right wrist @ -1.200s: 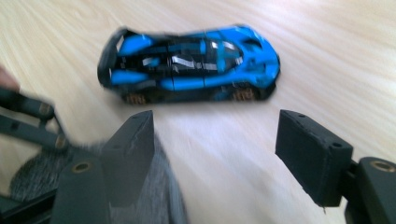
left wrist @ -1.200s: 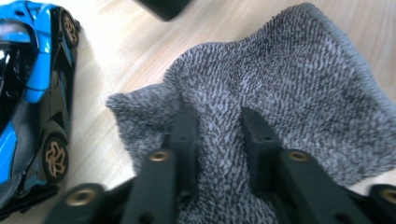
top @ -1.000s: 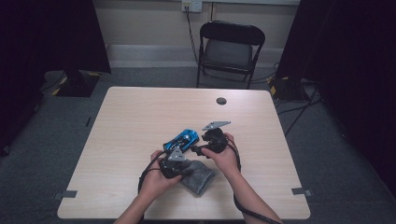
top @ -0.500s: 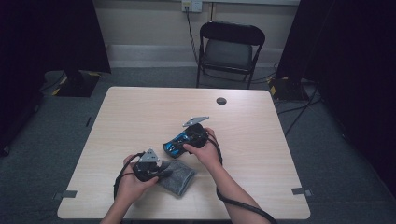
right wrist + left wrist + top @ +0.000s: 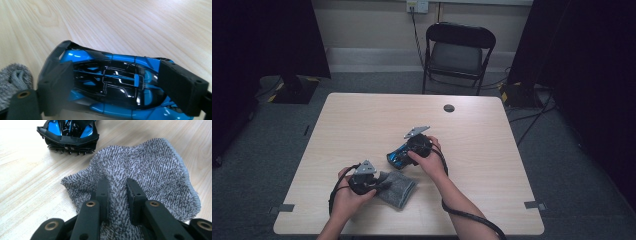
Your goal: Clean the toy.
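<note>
A blue and black toy car point(image 5: 396, 157) rests on the wooden table point(image 5: 512, 165). My right gripper point(image 5: 403, 154) straddles it. In the right gripper view the car point(image 5: 112, 75) lies between the jaws of this gripper point(image 5: 120, 82), which have just been opening and stand wide apart. My left gripper point(image 5: 381, 186) is shut on a grey terry cloth point(image 5: 401, 190) near the front edge. In the left gripper view the cloth point(image 5: 150, 165) bunches up between the jaws of that gripper point(image 5: 117, 187), with the car point(image 5: 68, 132) beyond it.
A small black disc point(image 5: 449, 108) lies near the table's far edge. A black folding chair point(image 5: 459, 50) stands behind the table. Dark curtains hang on both sides. Cables trail from both grippers over the front of the table.
Both hands have shifted left. The left gripper dragged the cloth leftward with it. The right gripper carried the car a little left and its jaws have spread.
</note>
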Motion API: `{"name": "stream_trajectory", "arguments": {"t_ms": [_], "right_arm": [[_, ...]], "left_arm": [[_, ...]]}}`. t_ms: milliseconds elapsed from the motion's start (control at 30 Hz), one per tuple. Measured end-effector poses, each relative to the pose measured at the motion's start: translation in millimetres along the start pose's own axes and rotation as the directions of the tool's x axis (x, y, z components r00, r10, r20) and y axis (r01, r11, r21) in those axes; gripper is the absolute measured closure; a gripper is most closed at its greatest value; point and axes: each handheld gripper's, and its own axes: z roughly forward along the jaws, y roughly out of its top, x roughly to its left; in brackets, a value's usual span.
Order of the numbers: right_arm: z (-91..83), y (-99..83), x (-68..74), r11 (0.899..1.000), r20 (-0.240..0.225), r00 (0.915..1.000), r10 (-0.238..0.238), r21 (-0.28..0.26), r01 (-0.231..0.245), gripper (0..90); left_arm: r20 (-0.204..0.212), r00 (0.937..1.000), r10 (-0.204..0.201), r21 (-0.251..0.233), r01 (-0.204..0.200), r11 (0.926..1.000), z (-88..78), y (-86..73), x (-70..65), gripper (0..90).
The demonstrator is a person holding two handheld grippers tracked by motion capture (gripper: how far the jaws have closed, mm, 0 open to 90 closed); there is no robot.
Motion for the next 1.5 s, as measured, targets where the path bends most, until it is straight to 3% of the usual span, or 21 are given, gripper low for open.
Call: {"name": "stream_trajectory", "arguments": {"t_ms": [200,567,767,933,1067,1500], "right_arm": [[3.1,-4.9,-4.0,0.999,0.004,0.9993,0.038,-0.010,-0.038,3.1],[4.1,-10.6,-7.3,0.998,-0.013,0.9993,0.034,-0.050,-0.035,2.0],[4.5,-6.4,-6.3,1.000,-0.016,0.9996,0.022,-0.021,-0.022,2.1],[4.8,-11.1,-7.1,0.998,-0.015,0.9995,0.029,-0.058,-0.030,1.6],[4.9,-9.5,-7.2,0.999,-0.016,0.9994,0.030,-0.044,-0.030,1.6],[4.9,-10.0,-6.5,0.998,-0.015,0.9994,0.030,-0.047,-0.031,1.6]], "left_arm": [[-0.009,0.9998,-0.015,0.001,0.015,0.9999,-0.5,-0.5,2.2,74.8],[-0.012,0.9990,-0.044,-0.009,0.043,0.9990,-0.1,-0.9,9.0,74.7],[-0.012,0.9988,-0.048,-0.005,0.047,0.9989,0.7,0.4,10.4,74.6],[-0.013,0.9984,-0.055,-0.012,0.055,0.9984,0.4,0.6,12.8,74.5],[-0.010,0.9980,-0.063,-0.009,0.063,0.9980,0.3,0.5,14.3,74.5],[-0.112,0.9920,-0.057,0.011,0.059,0.9982,-2.6,5.7,35.9,74.6]]}}
